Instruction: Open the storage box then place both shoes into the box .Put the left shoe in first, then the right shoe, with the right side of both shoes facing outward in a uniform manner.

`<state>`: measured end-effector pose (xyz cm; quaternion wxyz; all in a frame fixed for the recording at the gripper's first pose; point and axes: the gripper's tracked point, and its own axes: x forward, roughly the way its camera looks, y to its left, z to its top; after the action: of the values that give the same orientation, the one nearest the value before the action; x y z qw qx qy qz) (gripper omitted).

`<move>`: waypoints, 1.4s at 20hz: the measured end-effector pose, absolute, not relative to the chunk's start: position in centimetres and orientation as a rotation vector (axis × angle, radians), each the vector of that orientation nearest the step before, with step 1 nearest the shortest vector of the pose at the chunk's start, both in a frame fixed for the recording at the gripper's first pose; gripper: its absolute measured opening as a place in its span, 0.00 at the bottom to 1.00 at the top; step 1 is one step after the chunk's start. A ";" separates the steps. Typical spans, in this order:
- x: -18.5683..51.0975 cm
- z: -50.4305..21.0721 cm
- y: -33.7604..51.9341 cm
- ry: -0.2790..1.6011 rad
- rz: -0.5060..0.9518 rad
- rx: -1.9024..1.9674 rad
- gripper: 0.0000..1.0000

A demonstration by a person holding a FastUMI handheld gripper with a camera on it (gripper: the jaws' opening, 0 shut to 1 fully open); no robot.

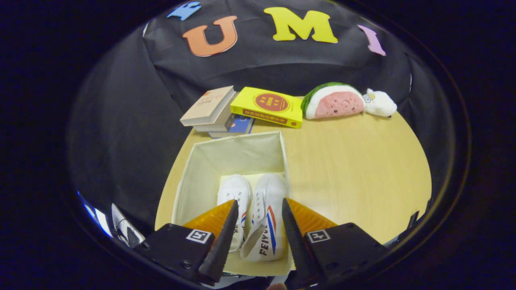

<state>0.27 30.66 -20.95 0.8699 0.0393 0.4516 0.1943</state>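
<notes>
Pale wood-grain counter [354, 161] with a rounded far edge, backed by black cloth on the booth wall. Along the far edge, at about 11 to 1 o'clock from the gripper [258, 211], sit four bystander items: a tan book [207, 105] resting tilted on a blue book [238, 125], a yellow book [268, 106] overlapping the right end of that stack, a watermelon-slice plush [334, 101] just right of the yellow book, and a small white plush [379, 103] touching the watermelon's right end. None of these lies between the gripper and the box. Storage box [238, 151], white fabric, stands open-topped at 12 o'clock, directly ahead, its far wall near the book stack. Contents: two white canvas shoes lying side by side on the box floor, toes pointing away towards the far wall. Left-hand shoe [234, 191] lies just beside the right-hand shoe [268, 213]; the latter shows red and blue stripes on its side and an open heel collar towards the gripper. Whether the two touch cannot be told. Gripper fingers stand apart, holding nothing, poised above the near end of the box with the heels of both shoes visible in the gap between them; contact with either shoe cannot be confirmed.
</notes>
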 end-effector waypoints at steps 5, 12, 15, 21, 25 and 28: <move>0.1 -16.2 28.7 0.781 0.375 0.076 0.87; -0.7 -10.3 22.6 0.568 0.255 0.040 0.96; -1.2 -6.5 19.4 0.457 0.207 0.067 0.96; -3.3 -0.4 14.3 0.311 0.135 0.063 0.99; -5.0 1.3 12.5 0.252 0.100 0.078 0.99; -6.0 2.1 11.5 0.222 0.072 0.047 0.99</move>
<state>-6.05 11.53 2.09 0.9929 0.0236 0.1107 0.0358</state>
